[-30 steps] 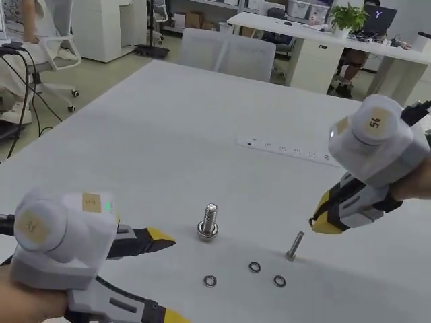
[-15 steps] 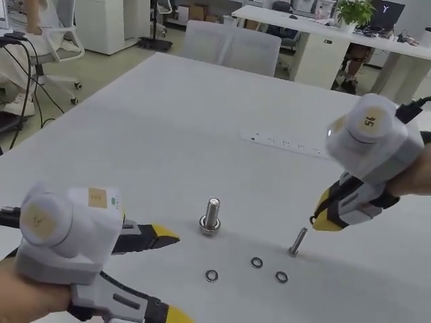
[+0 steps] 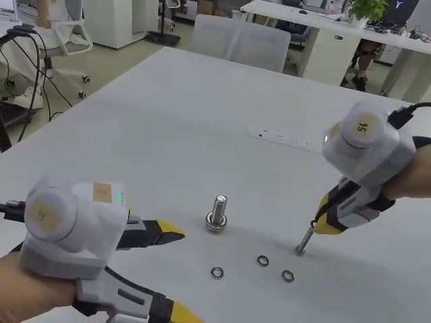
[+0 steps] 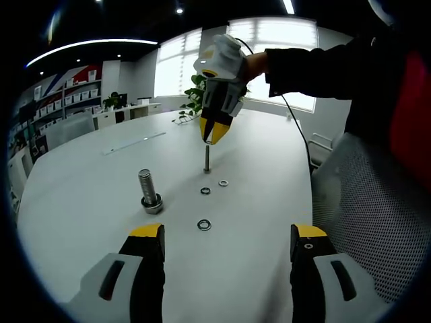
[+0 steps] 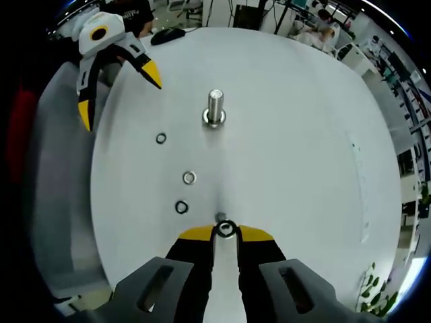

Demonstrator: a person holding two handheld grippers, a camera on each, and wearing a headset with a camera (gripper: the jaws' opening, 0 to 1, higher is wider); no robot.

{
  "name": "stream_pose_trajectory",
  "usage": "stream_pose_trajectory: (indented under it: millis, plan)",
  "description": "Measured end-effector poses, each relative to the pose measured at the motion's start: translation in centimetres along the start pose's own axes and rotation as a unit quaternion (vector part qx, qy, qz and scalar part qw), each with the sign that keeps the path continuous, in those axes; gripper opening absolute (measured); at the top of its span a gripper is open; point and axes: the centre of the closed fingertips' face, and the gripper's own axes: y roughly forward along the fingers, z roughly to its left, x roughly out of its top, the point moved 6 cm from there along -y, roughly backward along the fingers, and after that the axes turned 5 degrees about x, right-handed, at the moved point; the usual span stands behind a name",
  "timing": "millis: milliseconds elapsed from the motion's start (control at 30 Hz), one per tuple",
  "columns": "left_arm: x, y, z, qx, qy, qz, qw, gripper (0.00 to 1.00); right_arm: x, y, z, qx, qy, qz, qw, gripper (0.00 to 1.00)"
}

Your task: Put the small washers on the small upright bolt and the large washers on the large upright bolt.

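Observation:
The large upright bolt [image 3: 217, 212] stands mid-table with a washer around its base. The small upright bolt [image 3: 303, 241] stands to its right, leaning a little. My right gripper [image 3: 322, 227] hovers just above it, shut on a small washer [image 5: 226, 229] that is close over the bolt's tip [image 5: 220, 217]. Three small washers [image 3: 217, 272] [image 3: 262, 260] [image 3: 287, 275] lie flat in front of the bolts. My left gripper [image 3: 178, 274] stands open at the lower left with nothing between its fingers, pointing at the large bolt [image 4: 148, 192].
A white power strip [image 3: 289, 140] lies on the table behind the bolts. Office chairs [image 3: 239, 46] and desks stand beyond the far edge. The white tabletop [image 3: 155, 128] stretches wide to the left and back.
The right gripper has closed in on the small bolt, bringing its washer over the bolt's tip. The left gripper stays open in much the same place. The head camera shifted.

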Motion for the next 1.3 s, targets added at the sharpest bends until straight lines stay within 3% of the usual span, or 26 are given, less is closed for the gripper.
stream_pose_trajectory:
  millis: [633, 1300]
  plan:
    - [-0.4, -0.2, 0.0, 0.004, -0.005, 0.005, 1.0000, 0.75, 0.0, 1.5, 0.2, 0.014, 0.001, 0.000, 0.9999, 0.13]
    - [-0.5, -0.1, 0.2, 0.008, -0.010, 0.009, 0.9999, 0.74, -1.0, 4.6, 0.0, 0.032, 0.016, 0.002, 0.9994, 0.13]
